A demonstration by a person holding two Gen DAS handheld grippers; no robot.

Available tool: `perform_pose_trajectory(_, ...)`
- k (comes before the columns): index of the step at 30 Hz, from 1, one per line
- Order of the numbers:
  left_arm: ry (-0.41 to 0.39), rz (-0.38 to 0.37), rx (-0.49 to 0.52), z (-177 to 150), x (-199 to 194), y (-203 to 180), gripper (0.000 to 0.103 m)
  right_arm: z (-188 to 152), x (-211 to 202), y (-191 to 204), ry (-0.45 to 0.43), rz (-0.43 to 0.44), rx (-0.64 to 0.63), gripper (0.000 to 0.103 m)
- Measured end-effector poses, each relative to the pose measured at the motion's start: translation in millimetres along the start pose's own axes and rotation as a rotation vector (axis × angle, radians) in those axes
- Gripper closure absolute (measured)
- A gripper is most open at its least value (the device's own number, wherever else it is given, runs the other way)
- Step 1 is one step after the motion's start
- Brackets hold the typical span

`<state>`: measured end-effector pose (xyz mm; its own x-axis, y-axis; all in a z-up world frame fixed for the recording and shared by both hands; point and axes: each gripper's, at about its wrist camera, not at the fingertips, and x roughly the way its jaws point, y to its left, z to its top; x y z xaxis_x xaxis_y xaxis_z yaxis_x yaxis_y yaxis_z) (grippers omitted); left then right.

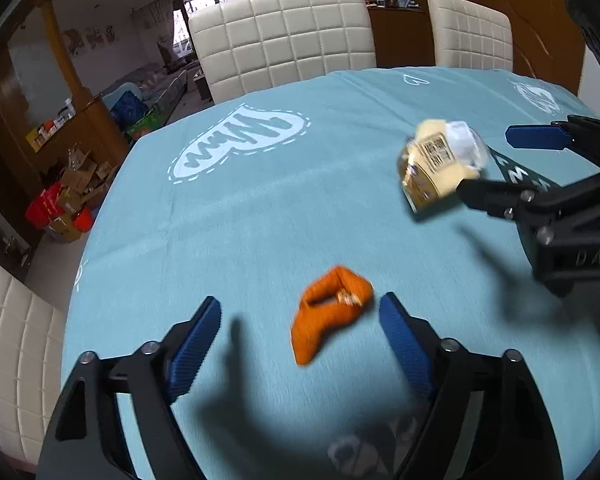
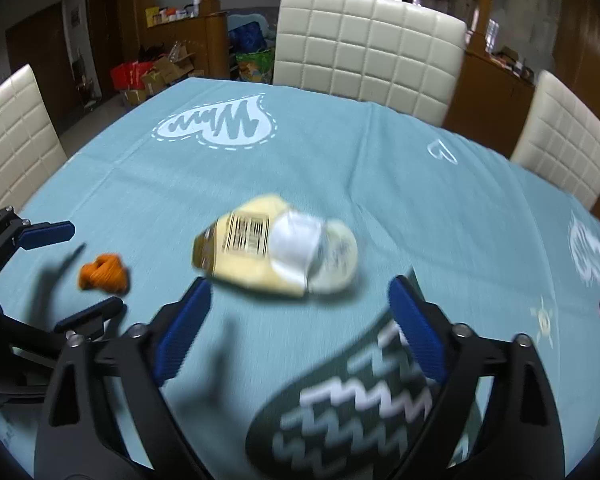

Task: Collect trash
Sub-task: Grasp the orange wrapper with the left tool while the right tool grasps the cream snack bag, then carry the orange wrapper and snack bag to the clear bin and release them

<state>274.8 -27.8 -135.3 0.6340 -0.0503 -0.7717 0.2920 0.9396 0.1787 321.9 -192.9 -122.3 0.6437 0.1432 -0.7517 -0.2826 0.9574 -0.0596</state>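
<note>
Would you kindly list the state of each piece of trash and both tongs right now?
Orange peel: lying on the tablecloth, ungripped, between the open left tongs.
Yellow wrapper: crumpled, lying on the cloth, ungripped, ahead of the right tongs.
Right tongs: open, empty.

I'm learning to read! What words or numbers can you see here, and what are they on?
"DAS", then cut off by the picture's edge: on the right hand-held gripper.
Barcode label on the yellow wrapper: too blurred to read.
Squiggles inside the hearts on the tablecloth: a zigzag scribble, no words I can read.
</note>
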Motion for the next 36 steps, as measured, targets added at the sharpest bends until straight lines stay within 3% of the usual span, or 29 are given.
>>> perform_pose_trajectory(1, 0.001, -0.018, -0.004, 6, 4, 1, 0.038, 3, 3, 2, -0.003, 0.001, -0.006, 0.011)
perform_pose_trajectory(3, 0.013, -0.047, -0.014, 15, 10, 4, 0.068, 8, 11, 6, -0.001, 0.012, -0.018, 0.013)
perform_pose_trajectory(4, 0.022, -0.059, -0.019, 20, 13, 5, 0.075, 9, 15, 8, 0.009, 0.029, -0.021, 0.023)
perform_pose_trajectory(6, 0.027, -0.055, -0.025, 24, 19, 7, 0.08, 7, 15, 12, 0.018, 0.071, -0.012, 0.038)
perform_pose_trajectory(8, 0.022, -0.055, -0.026, 24, 19, 9, 0.08, 4, 12, 19, 0.02, 0.061, -0.041, 0.047)
perform_pose_trajectory(10, 0.013, -0.053, -0.021, 20, 16, 8, 0.081, -1, 7, 26, 0.023, 0.072, -0.06, 0.064)
perform_pose_trajectory(13, 0.003, -0.047, -0.012, 13, 8, 7, 0.081, -5, -5, 31, 0.019, 0.081, -0.063, 0.069)
perform_pose_trajectory(25, -0.027, -0.039, -0.007, -32, -54, 16, 0.081, -40, -64, 87, 0.011, 0.14, -0.136, 0.069)
perform_pose_trajectory(36, -0.059, -0.002, -0.022, -71, -105, 36, 0.081, -48, -104, 142, -0.013, 0.169, -0.207, 0.069)
